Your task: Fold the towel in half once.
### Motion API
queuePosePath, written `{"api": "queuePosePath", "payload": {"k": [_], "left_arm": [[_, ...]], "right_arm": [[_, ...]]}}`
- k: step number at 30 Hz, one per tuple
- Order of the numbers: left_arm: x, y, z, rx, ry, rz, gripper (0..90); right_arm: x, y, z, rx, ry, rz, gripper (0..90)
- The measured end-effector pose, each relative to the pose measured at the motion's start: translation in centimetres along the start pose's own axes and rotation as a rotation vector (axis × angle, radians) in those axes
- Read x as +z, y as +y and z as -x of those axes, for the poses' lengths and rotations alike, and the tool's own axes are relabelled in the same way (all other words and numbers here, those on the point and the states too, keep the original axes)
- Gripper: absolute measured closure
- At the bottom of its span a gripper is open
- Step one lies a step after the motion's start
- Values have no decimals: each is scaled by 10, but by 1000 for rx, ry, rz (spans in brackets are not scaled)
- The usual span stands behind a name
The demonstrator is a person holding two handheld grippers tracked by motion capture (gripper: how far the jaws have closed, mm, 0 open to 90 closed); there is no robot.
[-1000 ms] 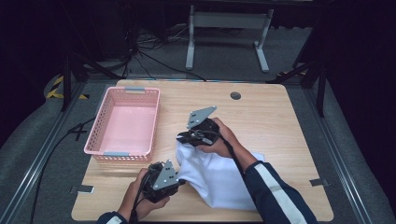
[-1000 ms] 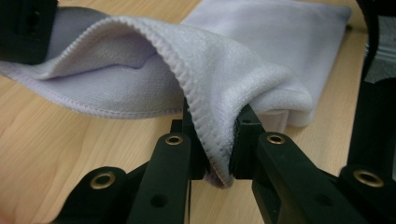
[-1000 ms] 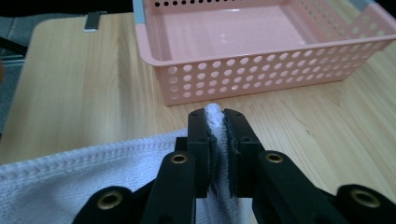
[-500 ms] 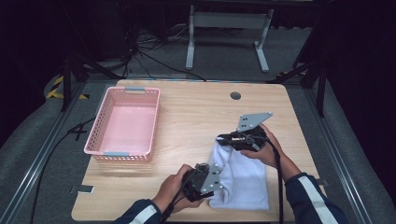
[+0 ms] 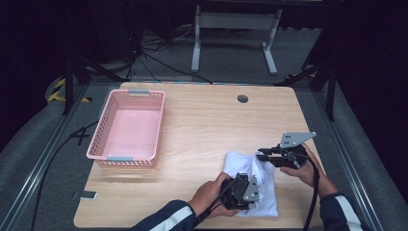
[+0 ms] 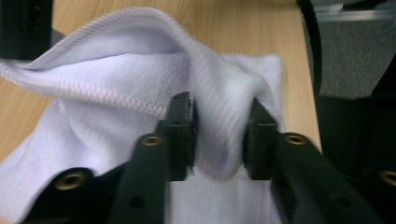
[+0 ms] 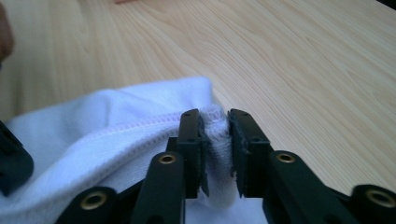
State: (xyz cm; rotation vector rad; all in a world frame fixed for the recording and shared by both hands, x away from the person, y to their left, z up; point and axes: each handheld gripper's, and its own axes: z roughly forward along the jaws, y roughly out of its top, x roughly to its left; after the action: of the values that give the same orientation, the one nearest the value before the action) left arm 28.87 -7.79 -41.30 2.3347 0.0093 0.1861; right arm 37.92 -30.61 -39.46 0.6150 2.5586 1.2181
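so I've dragged the white cloth (image 5: 255, 185) from beside the pink basket (image 5: 127, 127) over to the tabletop's front right corner, and my left claw (image 6: 218, 135) and right claw (image 7: 215, 140) have just loosened yet still pinch folds, so letting go looks next

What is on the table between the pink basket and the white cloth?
Nothing: in the high view, only bare table lies between the basket and the cloth.
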Motion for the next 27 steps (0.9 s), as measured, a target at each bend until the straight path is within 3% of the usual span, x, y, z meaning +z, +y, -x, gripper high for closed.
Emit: {"api": "queuePosePath", "payload": {"k": [2,3,6,8,10,11,12,13,14,15,17,18,19,21,24,25,27], "left_arm": [[-1,1,1,10,-6,12,572],[-3,2,4,20,-4,23,521],[-25,1,6,4,4,75,488],[-30,-1,5,7,-8,79,471],[-38,-8,5,-11,19,63,471],[-40,-13,5,-14,-1,56,485],[-40,-18,4,-3,6,45,509],[-38,-25,4,-13,33,5,506],[-37,-29,3,-22,19,-4,514],[-34,-37,2,-48,14,-12,519],[-31,-46,3,-58,-18,-33,532],[-30,-48,5,-60,-15,-37,538],[-30,-50,8,-52,-7,-58,539],[-28,-53,10,-40,-35,-58,543],[-22,-59,15,-46,-40,-86,558],[-19,-61,16,-51,-40,-89,559],[-17,-63,17,-51,-44,-97,560]], "right_arm": [[-2,-5,2,13,-7,-10,695],[-10,-13,8,24,-40,-23,644],[-19,-20,11,68,-59,-15,586],[-22,-22,11,66,-81,-34,553],[-28,-26,10,75,-99,-47,522],[-30,-27,9,83,-114,-61,509],[-34,-29,9,87,-116,-69,503],[-38,-30,8,86,-129,-84,499],[-42,-32,7,95,-158,-89,491],[-46,-34,7,109,-154,-83,492],[-56,-35,4,129,-218,-106,492],[-61,-35,2,142,-246,-88,507],[-64,-34,0,147,-248,-68,513],[-66,-30,-6,153,-244,0,506],[-54,-25,-19,141,-203,43,513],[-48,-24,-22,145,-194,44,517],[-34,-25,-26,143,-194,-10,502]]}}
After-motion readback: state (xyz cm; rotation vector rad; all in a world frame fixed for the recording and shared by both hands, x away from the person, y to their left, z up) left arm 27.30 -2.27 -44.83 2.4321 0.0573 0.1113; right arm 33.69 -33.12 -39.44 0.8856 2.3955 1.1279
